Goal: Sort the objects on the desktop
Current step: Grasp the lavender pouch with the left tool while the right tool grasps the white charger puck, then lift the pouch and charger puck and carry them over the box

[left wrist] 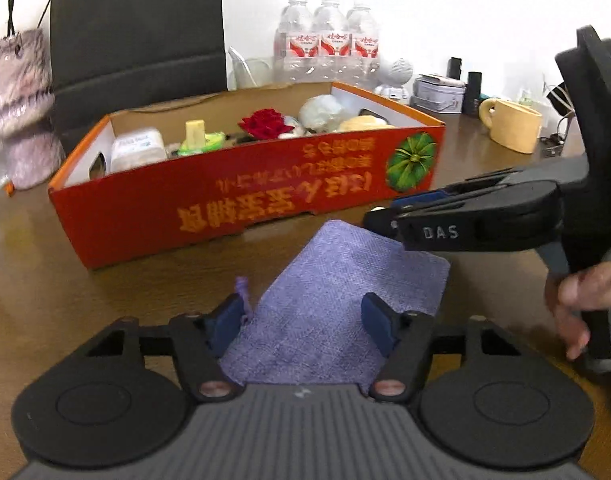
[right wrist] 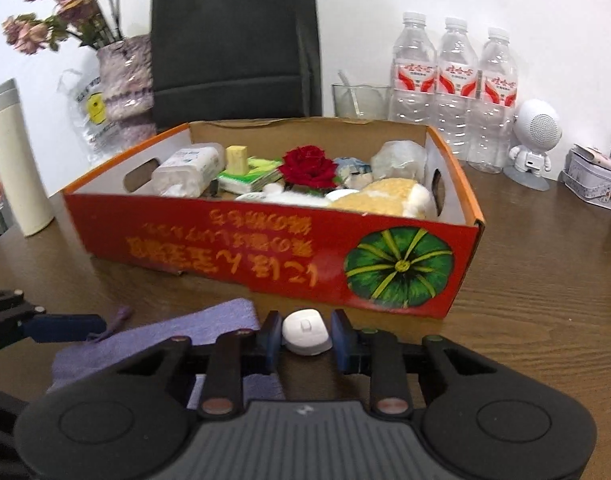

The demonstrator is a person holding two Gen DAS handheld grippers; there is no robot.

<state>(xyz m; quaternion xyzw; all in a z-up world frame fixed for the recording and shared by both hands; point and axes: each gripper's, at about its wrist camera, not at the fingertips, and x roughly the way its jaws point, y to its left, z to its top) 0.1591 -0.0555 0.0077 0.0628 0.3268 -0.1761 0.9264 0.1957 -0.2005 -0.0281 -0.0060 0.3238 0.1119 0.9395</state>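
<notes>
My left gripper (left wrist: 301,320) sits low over the flat purple woven cloth pouch (left wrist: 337,300) that lies on the brown wood-grain table (left wrist: 105,300), and the pouch runs lengthwise away from me toward the red cardboard box with the green pumpkin print (left wrist: 241,196). Its long axis is nearly in line with my fingers, its near end between the two blue pads (left wrist: 375,322), its far end just short of the box's near wall. The jaws stand apart, one on each side of the pouch; whether the pads already press the fabric I cannot tell for sure, and I read them as not yet clamped. My right gripper (right wrist: 307,340) straddles a small white rounded plastic piece (right wrist: 307,332) just to the right of the pouch's far end, with the box wall straight beyond it. Its pads are drawn in close on both sides, the left one looks to touch, yet a sliver of gap shows on the right, so I judge it nearly but not firmly gripped. Both things lie near and directly in front of the box, which is already crowded with a red fabric rose (right wrist: 311,168) and packets. The coming lift, I reckon, goes forward and over that near wall.
</notes>
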